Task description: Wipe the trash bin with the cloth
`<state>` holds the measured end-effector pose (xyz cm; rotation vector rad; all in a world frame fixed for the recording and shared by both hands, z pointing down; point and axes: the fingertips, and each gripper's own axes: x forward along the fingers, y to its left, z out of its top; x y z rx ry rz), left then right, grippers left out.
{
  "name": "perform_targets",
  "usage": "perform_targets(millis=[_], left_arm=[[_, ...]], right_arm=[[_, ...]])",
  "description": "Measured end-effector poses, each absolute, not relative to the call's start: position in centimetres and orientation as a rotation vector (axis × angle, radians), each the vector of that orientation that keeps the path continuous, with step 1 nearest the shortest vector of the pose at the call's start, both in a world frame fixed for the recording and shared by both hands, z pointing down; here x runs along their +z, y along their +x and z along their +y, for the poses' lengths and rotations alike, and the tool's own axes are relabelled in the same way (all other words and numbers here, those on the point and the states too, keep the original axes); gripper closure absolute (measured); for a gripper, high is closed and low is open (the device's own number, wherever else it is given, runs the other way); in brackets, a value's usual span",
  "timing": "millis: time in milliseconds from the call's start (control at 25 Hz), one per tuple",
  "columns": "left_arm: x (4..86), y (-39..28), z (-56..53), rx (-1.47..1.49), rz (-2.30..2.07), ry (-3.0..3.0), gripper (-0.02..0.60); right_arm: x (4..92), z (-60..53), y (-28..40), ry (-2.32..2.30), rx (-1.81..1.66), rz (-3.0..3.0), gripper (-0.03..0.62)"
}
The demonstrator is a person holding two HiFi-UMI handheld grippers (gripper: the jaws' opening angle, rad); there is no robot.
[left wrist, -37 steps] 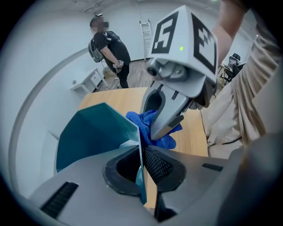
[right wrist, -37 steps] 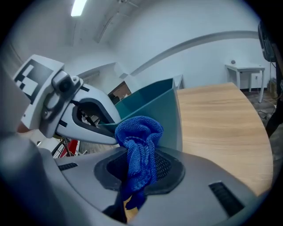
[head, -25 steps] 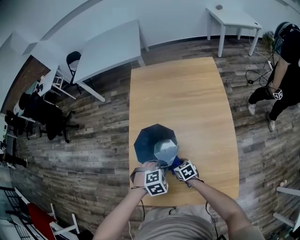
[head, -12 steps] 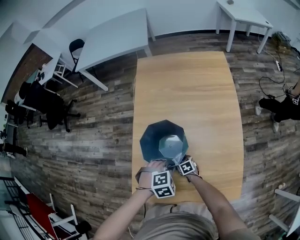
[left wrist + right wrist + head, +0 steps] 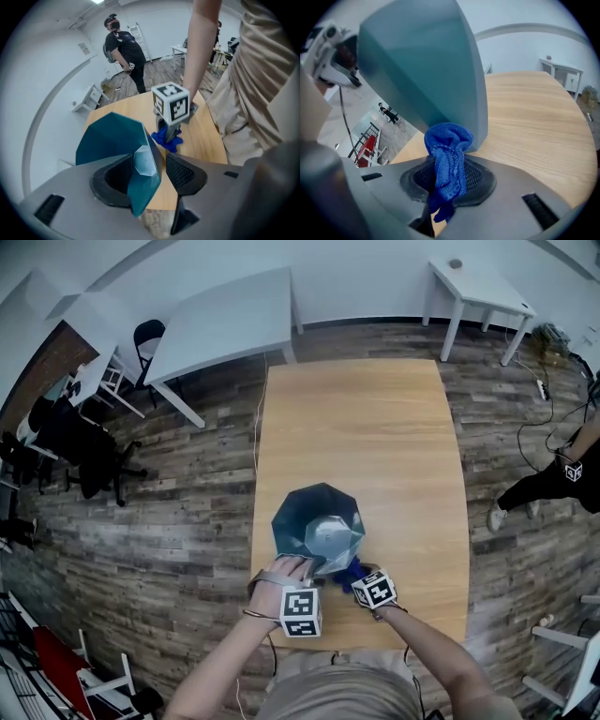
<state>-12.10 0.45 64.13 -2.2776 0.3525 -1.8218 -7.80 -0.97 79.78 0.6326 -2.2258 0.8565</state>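
Wiping stage, likely: right gripper [image 5: 450,176] clamps cloth [image 5: 447,150] beside trash bin [image 5: 314,517], near table [image 5: 375,427] edge. Left gripper [image 5: 147,173] jaws just opened, rim between, unpressed. Risk: unbraced bin slides or tips.

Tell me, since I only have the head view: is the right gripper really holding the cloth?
Observer: Yes. Its own view shows the right gripper shut on the blue cloth, with the bunched end at the lower side wall of the trash bin.
Operator: And the left gripper?
Observer: The left gripper has just been opening its jaws. The trash bin's rim stands between them and isn't clamped: a gap shows on one side.
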Motion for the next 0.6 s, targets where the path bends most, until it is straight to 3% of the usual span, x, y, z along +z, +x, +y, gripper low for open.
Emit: perform_targets(millis=[360,480,600], left_arm=[[66.7,-17.4,1.5,-1.899,0.182,-1.935,0.376],[66.6,-16.9,1.5,-1.885,0.207,-1.883,0.488],[66.4,-15.9,1.9,-1.88,0.211,-1.9,0.515]], right_arm=[[66.5,2.2,-6.2,0.664,0.904,-2.43,0.519],[63.9,2.7,-6.2,0.678,0.897,-2.463,0.519],[62.4,2.7,-6.6,0.681,0.862,-2.488,0.519]])
